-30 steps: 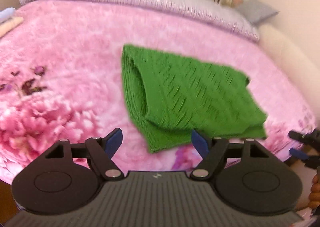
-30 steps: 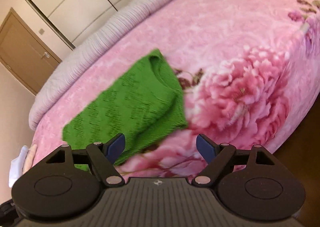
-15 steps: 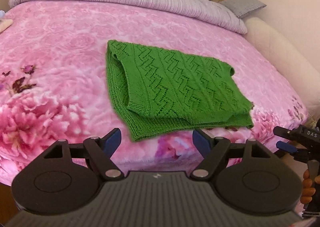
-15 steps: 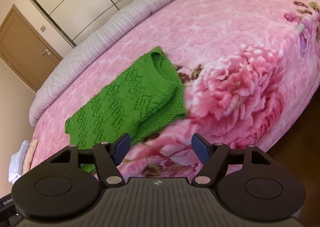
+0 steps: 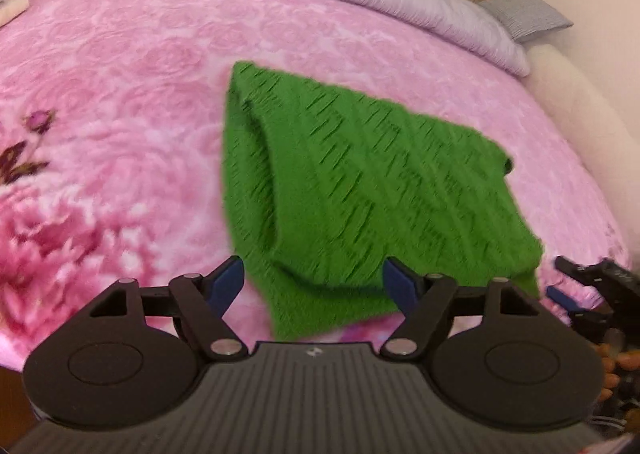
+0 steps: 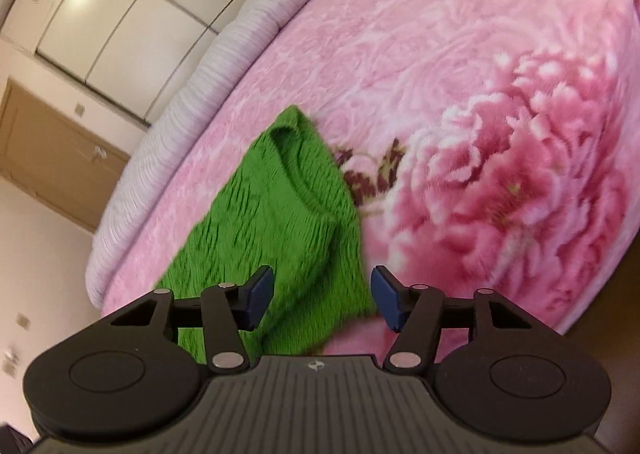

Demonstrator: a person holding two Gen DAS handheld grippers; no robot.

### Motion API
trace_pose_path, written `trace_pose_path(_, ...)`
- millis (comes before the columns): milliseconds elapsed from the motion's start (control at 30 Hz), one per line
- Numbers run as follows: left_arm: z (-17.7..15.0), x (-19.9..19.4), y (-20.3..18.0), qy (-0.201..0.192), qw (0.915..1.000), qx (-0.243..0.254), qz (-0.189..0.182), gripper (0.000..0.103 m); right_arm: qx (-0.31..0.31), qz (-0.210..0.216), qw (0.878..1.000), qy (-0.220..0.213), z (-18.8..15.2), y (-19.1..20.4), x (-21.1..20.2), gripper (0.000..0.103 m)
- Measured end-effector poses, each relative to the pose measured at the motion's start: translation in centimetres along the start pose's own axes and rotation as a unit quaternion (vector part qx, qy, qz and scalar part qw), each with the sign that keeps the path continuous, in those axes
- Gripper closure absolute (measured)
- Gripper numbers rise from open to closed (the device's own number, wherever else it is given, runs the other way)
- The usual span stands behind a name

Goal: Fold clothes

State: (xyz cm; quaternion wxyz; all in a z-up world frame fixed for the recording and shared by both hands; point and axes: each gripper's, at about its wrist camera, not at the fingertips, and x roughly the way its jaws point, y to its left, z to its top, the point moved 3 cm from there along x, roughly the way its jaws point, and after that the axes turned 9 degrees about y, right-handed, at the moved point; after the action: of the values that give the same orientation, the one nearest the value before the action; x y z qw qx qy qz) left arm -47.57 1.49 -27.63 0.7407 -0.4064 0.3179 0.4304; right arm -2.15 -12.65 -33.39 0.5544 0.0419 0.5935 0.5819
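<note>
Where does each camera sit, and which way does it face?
Left wrist: on the left claw, open, facing the folded green knitted sweater on the pink floral blanket; the right claw shows at the edge.
Right wrist: on the right claw, open, facing the sweater's neck end.
Shared: sweater, blanket.

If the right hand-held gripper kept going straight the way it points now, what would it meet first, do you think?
Most likely the green sweater: the open right hand-held gripper frames its near folded edge on the pink blanket, though blur leaves depth uncertain.
</note>
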Motion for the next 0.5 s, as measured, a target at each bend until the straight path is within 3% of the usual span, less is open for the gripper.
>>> trace_pose_path(100, 1.3, 0.6, -0.4, -0.007, 0.9995, 0.008, -0.031, 0.048, 0.040, 0.019, 0.999, 0.001, 1.0, -1.5, 1.4, 0.050)
trace_pose_path(167, 1.8, 1.6, -0.5, -0.002, 0.9990, 0.013, -0.042, 0.049, 0.059, 0.033, 0.998, 0.001, 1.6, -2.3, 2.2, 0.050)
trace_pose_path(267, 2.2, 3.3, -0.4, 0.014, 0.9980, 0.020, -0.059, 0.061, 0.076, 0.053, 0.996, 0.001, 2.2, -3.0, 3.2, 0.059)
trace_pose_path(500, 2.1, 5.7, 0.8, 0.027, 0.9968, 0.019, -0.072, 0.068, 0.050, 0.087, 0.995, 0.019, 2.7, -2.7, 5.4, 0.062)
